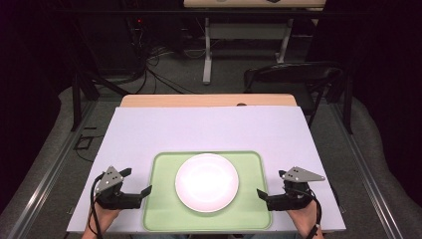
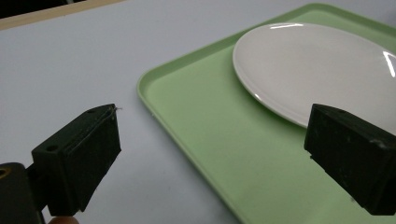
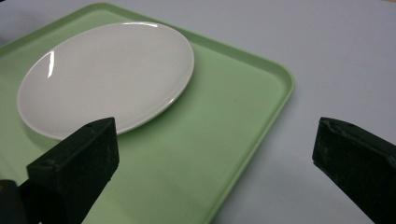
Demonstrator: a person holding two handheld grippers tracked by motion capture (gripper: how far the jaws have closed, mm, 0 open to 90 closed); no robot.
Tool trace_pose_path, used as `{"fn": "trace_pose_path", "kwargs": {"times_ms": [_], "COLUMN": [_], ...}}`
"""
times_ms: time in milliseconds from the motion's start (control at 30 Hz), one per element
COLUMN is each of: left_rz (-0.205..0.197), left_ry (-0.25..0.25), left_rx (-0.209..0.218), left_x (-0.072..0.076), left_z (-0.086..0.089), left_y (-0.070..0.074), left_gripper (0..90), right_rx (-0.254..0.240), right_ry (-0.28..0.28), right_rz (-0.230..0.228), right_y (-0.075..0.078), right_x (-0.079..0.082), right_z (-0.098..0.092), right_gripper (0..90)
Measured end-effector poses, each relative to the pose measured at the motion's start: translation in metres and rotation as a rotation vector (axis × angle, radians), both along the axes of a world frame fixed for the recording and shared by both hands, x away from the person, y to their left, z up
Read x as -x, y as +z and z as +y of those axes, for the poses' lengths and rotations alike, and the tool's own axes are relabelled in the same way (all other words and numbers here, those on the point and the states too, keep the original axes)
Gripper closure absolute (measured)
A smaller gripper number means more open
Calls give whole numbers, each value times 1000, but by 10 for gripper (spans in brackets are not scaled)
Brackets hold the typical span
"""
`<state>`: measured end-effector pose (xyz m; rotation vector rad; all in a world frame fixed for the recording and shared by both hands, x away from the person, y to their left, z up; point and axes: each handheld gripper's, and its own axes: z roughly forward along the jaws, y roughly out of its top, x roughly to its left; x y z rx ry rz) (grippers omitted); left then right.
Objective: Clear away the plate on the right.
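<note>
A round white plate (image 1: pixel 206 181) lies empty in the middle of a light green tray (image 1: pixel 161 199) at the table's near edge. My left gripper (image 1: pixel 137 181) is open just off the tray's left side, one jaw over the rim. In the left gripper view the jaws stand wide apart across the tray (image 2: pixel 201 116) edge, with the plate (image 2: pixel 317 65) ahead to the right. My right gripper (image 1: pixel 272 184) is open at the tray's right side. Its view shows the tray (image 3: pixel 224 121) corner between the jaws and the plate (image 3: pixel 107 74) to the left. Neither holds anything.
The pale table top (image 1: pixel 199 129) stretches bare behind the tray to a wooden strip (image 1: pixel 209 100) at the far edge. Beyond it stand a black chair (image 1: pixel 298 74), the legs of another table (image 1: pixel 206 50) and cables on the floor (image 1: pixel 149 64).
</note>
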<state>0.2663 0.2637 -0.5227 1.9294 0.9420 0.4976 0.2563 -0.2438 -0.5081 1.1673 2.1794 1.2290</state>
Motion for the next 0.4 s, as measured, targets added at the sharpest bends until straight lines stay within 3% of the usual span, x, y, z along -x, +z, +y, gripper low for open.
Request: {"fn": "trace_pose_path", "kwargs": {"times_ms": [133,400], "left_rz": [4,15], "left_ry": [6,29], "left_rx": [16,30], "left_x": [3,3], "left_z": [7,17], "left_y": [-4,-11], "left_gripper": [35,35], "right_rx": [-29,-33], "right_ry": [-7,-9], "right_rz": [-23,-45], "right_y": [-5,-10], "right_x": [7,10], "right_z": [-10,-13], "right_gripper": [2,0]}}
